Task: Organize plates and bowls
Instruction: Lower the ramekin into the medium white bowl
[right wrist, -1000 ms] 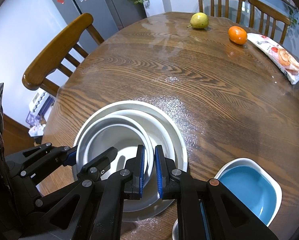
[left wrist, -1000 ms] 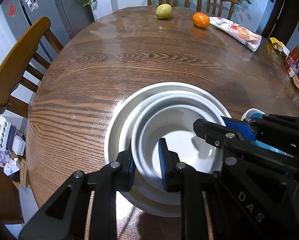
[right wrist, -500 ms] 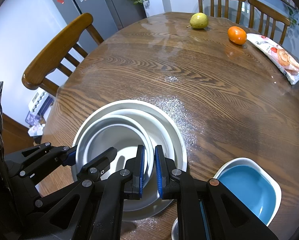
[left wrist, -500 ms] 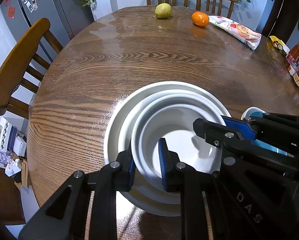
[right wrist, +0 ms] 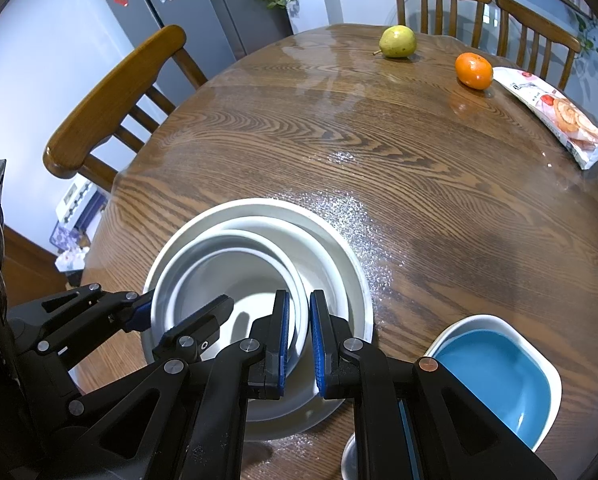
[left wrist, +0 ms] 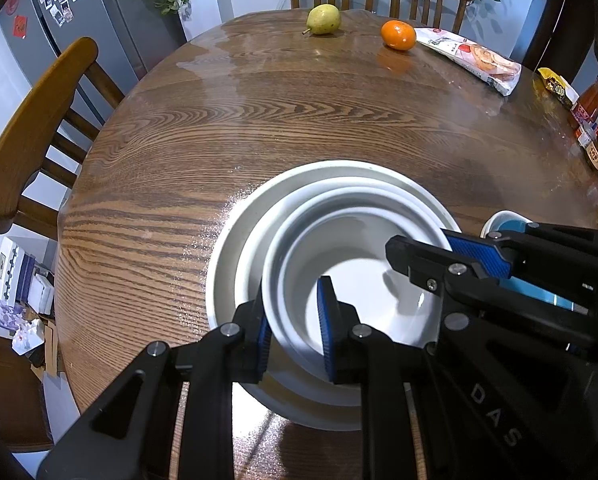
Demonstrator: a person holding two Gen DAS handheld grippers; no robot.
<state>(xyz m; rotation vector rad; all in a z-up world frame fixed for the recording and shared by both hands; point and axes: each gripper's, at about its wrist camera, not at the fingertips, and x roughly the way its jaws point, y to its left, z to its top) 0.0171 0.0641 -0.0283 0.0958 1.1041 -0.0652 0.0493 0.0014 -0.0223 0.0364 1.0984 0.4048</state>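
A white bowl [left wrist: 355, 264] sits nested inside wider white dishes on a large white plate [left wrist: 231, 248] at the near side of the round wooden table [left wrist: 259, 120]. My left gripper [left wrist: 295, 332] is shut on the bowl's near-left rim, one pad outside and one inside. In the right wrist view, my right gripper [right wrist: 299, 340] is shut on the right rim of the same bowl [right wrist: 227, 272], above the plate [right wrist: 339, 256]. Each gripper also shows in the other's view, the right gripper [left wrist: 423, 244] and the left gripper [right wrist: 185, 306]. A blue dish with a white rim [right wrist: 495, 376] lies to the right.
A pear [left wrist: 323, 19], an orange [left wrist: 397, 35] and a snack packet [left wrist: 471, 60] lie at the table's far side. Jars and packets [left wrist: 591, 120] line the right edge. Wooden chairs [left wrist: 39, 120] stand at the left and back, with a fridge [right wrist: 187, 0] behind.
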